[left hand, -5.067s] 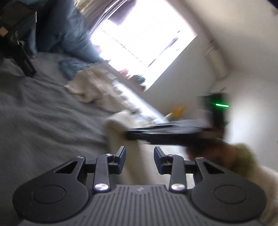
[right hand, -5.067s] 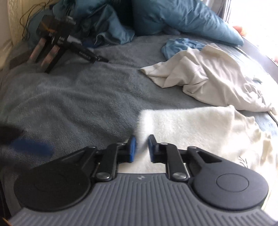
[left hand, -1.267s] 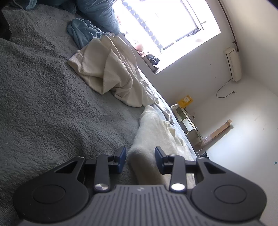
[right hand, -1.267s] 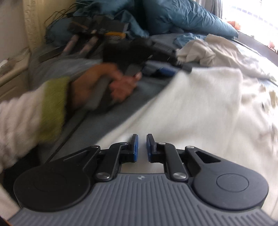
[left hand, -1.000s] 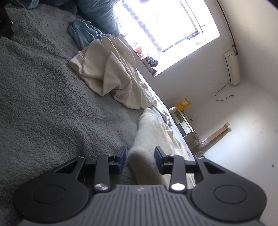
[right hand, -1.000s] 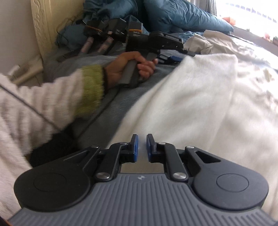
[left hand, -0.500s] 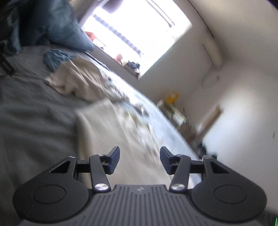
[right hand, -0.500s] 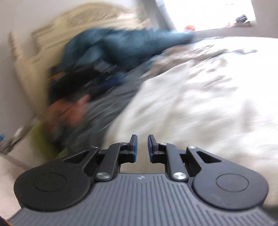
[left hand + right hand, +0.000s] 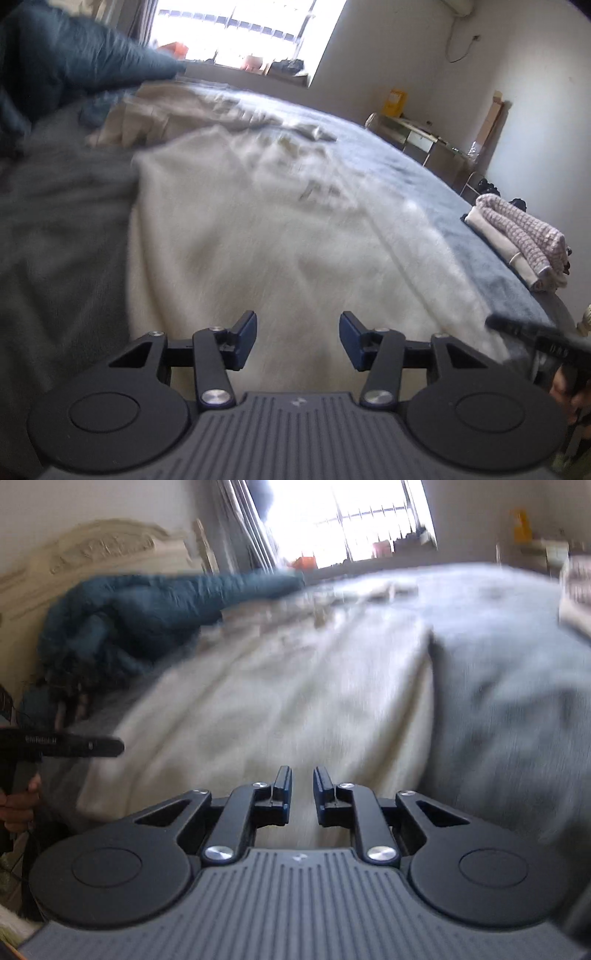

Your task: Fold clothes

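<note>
the white fleece garment (image 9: pixel 258 221) lies spread across the grey bed (image 9: pixel 424 177), its near edge toward both cameras, which looks like the flat layout a fold needs. the left gripper (image 9: pixel 298 334) hangs above that near edge with its fingers about half apart; they have just been opening, and nothing sits between them, only fleece showing below the gap, so it reads as having let the cloth go rather than holding it. the right gripper (image 9: pixel 302 792) points low across the same garment (image 9: pixel 295 686) with its fingers nearly together, a thin gap between the blue pads; no cloth is visibly pinched there, though blur makes the tips hard to read. each gripper shows at the edge of the other's view, so the two flank the garment, probably to take matching corners. a pile of unfolded cream clothes (image 9: pixel 159 110) waits further up the bed beside the teal duvet (image 9: pixel 74 62), out of the working area, while a folded pink checked piece (image 9: pixel 517 240) sits at the bed's far corner, likely the finished stack kept well apart from what is left to fold.
</note>
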